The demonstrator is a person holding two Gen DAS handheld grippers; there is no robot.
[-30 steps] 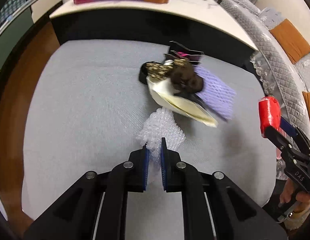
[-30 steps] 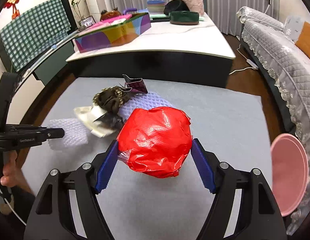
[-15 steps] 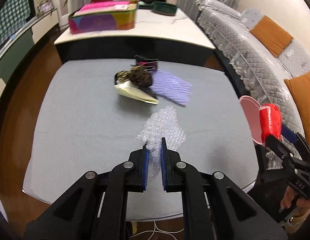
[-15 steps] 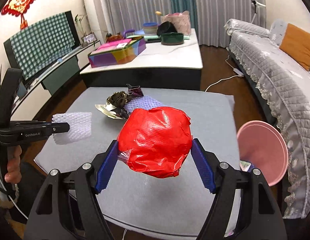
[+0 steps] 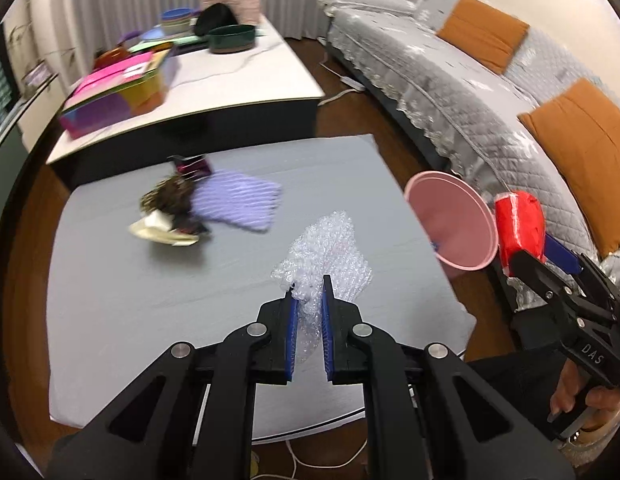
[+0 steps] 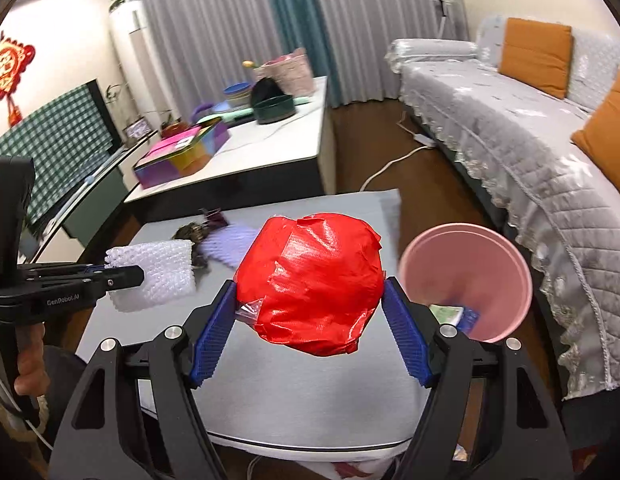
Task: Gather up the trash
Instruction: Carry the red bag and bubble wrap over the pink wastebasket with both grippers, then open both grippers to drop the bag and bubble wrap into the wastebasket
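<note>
Left wrist view: the left claw [image 5: 308, 300] is seen clamped nearly together on a sheet of white bubble wrap [image 5: 326, 252], which is held clear above the grey bench [image 5: 110, 280].
Right wrist view: the right claw [image 6: 308, 300] is spread wide yet pressed on both sides of a crumpled red wrapper ball [image 6: 310, 280]; the wide stance is judged to be set by the bulk of the ball, not by a release.
Bin: a pink bin [image 6: 466, 280] is seen just beyond the bench's right edge, its mouth tilted toward the claws, with some scraps already inside.
Reason for the carry: both pieces are judged to be headed for the bin, one per claw, so that two items are disposed of in a single trip.
Trash left behind: a purple foam sleeve [image 5: 234, 204], a dark crumpled clump [image 5: 170, 196] and a pale wrapper [image 5: 162, 232] are lying together on the far left of the bench; these are blurred.
Surface: the bench is covered in a plain grey cloth.
Room: a white-topped counter [image 5: 230, 80] with bowls and a coloured box is set behind, a quilted grey sofa [image 5: 450, 92] with orange cushions along the right, and curtains at the back.
</note>
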